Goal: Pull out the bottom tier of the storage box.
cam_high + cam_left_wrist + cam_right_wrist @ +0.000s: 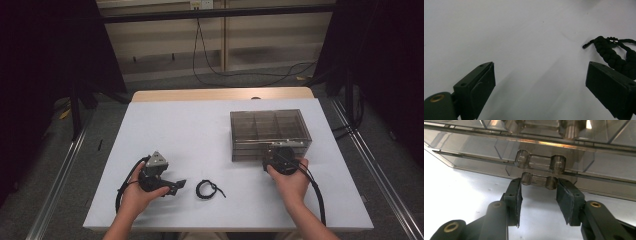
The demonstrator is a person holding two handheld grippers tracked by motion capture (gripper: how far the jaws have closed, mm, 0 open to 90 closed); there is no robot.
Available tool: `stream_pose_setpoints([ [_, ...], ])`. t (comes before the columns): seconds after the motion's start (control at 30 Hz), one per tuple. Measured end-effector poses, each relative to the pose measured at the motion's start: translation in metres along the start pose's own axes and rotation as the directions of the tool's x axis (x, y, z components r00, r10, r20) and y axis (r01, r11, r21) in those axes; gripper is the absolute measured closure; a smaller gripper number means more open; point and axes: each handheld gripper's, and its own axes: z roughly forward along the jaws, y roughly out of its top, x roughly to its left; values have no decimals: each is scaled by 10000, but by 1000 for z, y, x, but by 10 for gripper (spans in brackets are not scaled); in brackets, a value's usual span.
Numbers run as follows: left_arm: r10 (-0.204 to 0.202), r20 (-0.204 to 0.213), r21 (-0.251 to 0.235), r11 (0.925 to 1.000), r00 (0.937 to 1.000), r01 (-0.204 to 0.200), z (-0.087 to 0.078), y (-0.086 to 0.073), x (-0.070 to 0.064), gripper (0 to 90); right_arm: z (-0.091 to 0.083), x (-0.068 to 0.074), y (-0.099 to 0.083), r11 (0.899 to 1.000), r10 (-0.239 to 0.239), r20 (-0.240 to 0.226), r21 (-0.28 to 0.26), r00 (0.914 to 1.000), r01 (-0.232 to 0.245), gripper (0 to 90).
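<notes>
The left claw [176, 185] lies low over the white surface [190, 135], near its front edge, held in the person's left hand [142, 192]. Its jaws stand wide apart with nothing between them. A black braided cord loop [207, 189] lies flat on the surface just beside the claw tips, to the claw's right in the high view. In the left gripper view the cord loop [614, 56] lies beyond the right-hand jaw, not touching either jaw.

Farther right, the person's right hand [290, 180] holds the right claw [281, 150] against the front face of a smoke-tinted clear drawer box [270, 127]. The box stands on the right half of the surface, its top divided into compartments. In the right gripper view the right claw [539, 192] straddles the lowest drawer handle [539, 180]: one pad sits at each end of the handle, at or very close to contact. Whether the pads press the handle cannot be told. A second handle [540, 161] sits directly above, untouched.

Beyond the surface, cables [220, 70] trail across the floor.
</notes>
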Motion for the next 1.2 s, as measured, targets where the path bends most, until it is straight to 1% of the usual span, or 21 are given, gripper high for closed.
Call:
stream_pose_setpoints([
  [0.03,10,-25,-11,10000,10000,-10,0,0,0,89,0,0,0,9999,107,-39,8,9999,-107,516],
  [0.13,16,-2,85,10000,10000,-16,0,0,0,89,1,1,0,9998,181,-64,66,9998,-180,488],
  [0.37,-8,23,95,10000,10000,8,1,0,0,90,4,1,1,9987,447,-58,228,9990,-445,471],
  [0.4,-68,22,68,10000,10000,68,1,0,0,90,4,2,1,9986,485,-29,226,9988,-484,475],
  [0.43,40,-24,122,9999,10000,-39,0,0,0,90,4,2,1,9987,455,-23,226,9990,-454,492],
  [0.5,-40,19,103,9999,10000,40,1,-1,0,90,4,3,1,9988,423,128,244,9990,-426,541],
  [0.77,-20,-45,71,10000,10000,20,0,0,1,91,4,3,1,9985,448,192,294,9988,-453,544],
  [0.83,-31,-61,71,10000,10000,31,0,-1,1,92,4,3,1,9988,397,219,265,9990,-402,545],
  [0.87,39,-57,117,9999,10000,-39,0,0,2,92,4,3,1,9989,381,228,256,9990,-387,545],
  [1.1,-25,-49,73,10000,10000,25,0,0,2,92,4,3,0,9993,255,219,251,9994,-260,546],
  [1.13,33,-43,117,9999,10000,-32,0,0,2,91,4,3,0,9994,222,222,257,9995,-228,546],
  [1.2,8,-31,109,9999,10000,-8,0,0,1,91,3,4,0,9994,205,217,283,9996,-212,547],
])
